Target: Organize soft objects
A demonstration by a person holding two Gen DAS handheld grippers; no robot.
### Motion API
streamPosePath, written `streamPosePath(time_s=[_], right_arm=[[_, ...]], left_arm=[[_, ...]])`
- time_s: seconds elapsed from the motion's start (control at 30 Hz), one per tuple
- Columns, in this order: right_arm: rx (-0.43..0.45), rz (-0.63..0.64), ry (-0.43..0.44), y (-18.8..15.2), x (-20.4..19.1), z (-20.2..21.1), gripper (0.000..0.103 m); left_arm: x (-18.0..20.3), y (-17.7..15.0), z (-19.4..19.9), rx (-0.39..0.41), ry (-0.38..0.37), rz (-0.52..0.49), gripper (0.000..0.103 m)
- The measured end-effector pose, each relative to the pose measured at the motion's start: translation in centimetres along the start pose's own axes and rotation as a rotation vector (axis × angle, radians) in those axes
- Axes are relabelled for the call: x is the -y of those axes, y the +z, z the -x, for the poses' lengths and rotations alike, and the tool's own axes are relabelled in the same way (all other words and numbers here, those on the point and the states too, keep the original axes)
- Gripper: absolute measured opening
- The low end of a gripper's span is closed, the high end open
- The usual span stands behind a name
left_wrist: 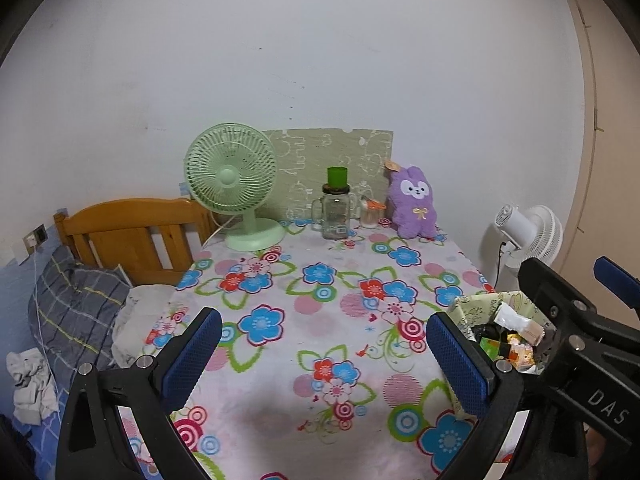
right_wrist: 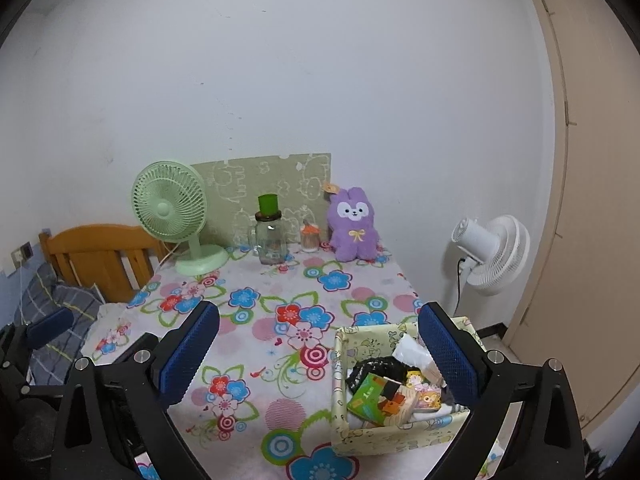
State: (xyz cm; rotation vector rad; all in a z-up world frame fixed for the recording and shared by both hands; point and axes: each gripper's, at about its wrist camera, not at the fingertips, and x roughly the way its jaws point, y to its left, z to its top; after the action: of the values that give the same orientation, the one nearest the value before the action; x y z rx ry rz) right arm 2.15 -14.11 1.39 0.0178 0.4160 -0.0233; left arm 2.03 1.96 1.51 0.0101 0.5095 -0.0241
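Note:
A purple plush rabbit [left_wrist: 414, 202] sits upright at the far right of the flowered table [left_wrist: 320, 292], against the wall; it also shows in the right wrist view [right_wrist: 354, 225]. A pale green fabric box [right_wrist: 394, 430] stands at the near right of the table [right_wrist: 280, 320] and holds packets and small items; its corner shows in the left wrist view [left_wrist: 472, 312]. My left gripper [left_wrist: 324, 360] is open and empty over the near table. My right gripper [right_wrist: 320, 354] is open and empty, its right finger [right_wrist: 450, 354] over the box.
A green desk fan [left_wrist: 236, 184], a glass jar with a green cup on top [left_wrist: 336, 208] and a small orange-lidded jar [left_wrist: 370, 212] line the back. A bed with a wooden headboard [left_wrist: 128, 232] lies left. A white floor fan [right_wrist: 492, 252] stands right, near a door.

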Motion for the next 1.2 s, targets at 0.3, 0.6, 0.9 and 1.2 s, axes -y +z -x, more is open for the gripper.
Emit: streamPosePath(time_s=[0.3,0.6,0.9,1.2], right_arm=[[-0.005,-0.042,0.000,-0.4,0.3,0.4,0.101],[0.001,-0.041,-0.011,-0.3,0.3,0.8,0.101],[-0.001,-0.029,-0.011,-0.3,0.2,0.7,0.101],[-0.011,-0.022,-0.006,-0.3,0.3,0.5,0.101]], left_arm=[[-1.8,-0.2,0.6,0.011,0.018,0.029,0.103],[-2.1,-0.2,0.8,0.016,0.005,0.047,0.103],[-2.3,-0.2,1.1,0.024,0.020,0.066,0.103],[-2.2,-0.3,1.2,0.026,0.014,0.064,0.103]])
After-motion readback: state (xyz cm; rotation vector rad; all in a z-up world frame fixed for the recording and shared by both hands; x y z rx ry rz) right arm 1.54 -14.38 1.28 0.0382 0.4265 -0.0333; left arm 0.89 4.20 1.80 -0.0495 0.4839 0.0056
